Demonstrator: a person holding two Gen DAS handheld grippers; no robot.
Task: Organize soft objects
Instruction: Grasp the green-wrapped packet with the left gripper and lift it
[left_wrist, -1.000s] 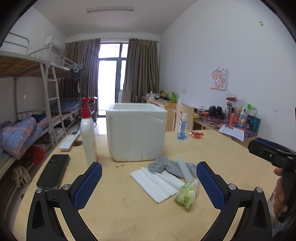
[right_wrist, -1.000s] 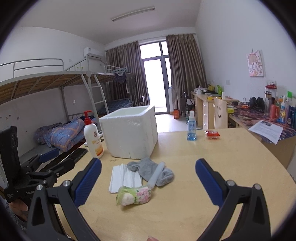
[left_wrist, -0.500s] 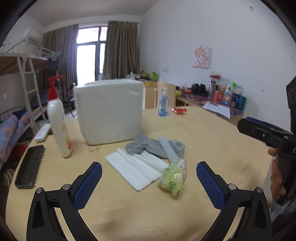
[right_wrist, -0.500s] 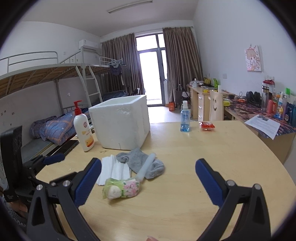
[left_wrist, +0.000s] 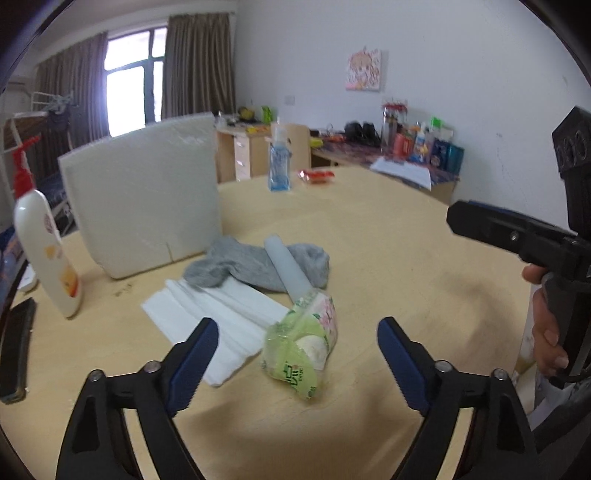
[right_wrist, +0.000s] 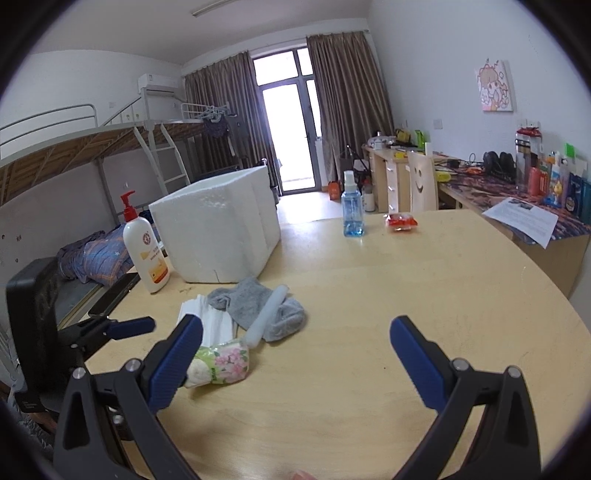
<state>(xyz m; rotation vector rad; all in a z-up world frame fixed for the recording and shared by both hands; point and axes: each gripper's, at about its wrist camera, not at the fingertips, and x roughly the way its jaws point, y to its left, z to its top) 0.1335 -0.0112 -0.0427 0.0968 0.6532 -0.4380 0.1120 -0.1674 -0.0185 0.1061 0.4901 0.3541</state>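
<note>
A green floral tissue pack (left_wrist: 304, 341) lies on the wooden table, just ahead of my open left gripper (left_wrist: 297, 345). Behind it lie a pale foam tube (left_wrist: 286, 264) across a grey sock (left_wrist: 255, 267) and a folded white cloth (left_wrist: 218, 315). A white foam box (left_wrist: 142, 203) stands behind them. In the right wrist view the tissue pack (right_wrist: 221, 363) sits by the left finger of my open, empty right gripper (right_wrist: 295, 349), with the sock (right_wrist: 258, 306), tube (right_wrist: 267, 314), cloth (right_wrist: 207, 317) and box (right_wrist: 218, 230) beyond.
A lotion pump bottle (left_wrist: 46, 243) stands left of the box, a black phone (left_wrist: 16, 349) at the table's left edge. A blue spray bottle (right_wrist: 352, 210) and red packet (right_wrist: 400, 221) sit at the far side. The right gripper's body (left_wrist: 535, 247) is at the right.
My left gripper has moved down and forward toward the tissue pack, which now sits between its fingers' line. The right gripper has shifted slightly closer to the pile.
</note>
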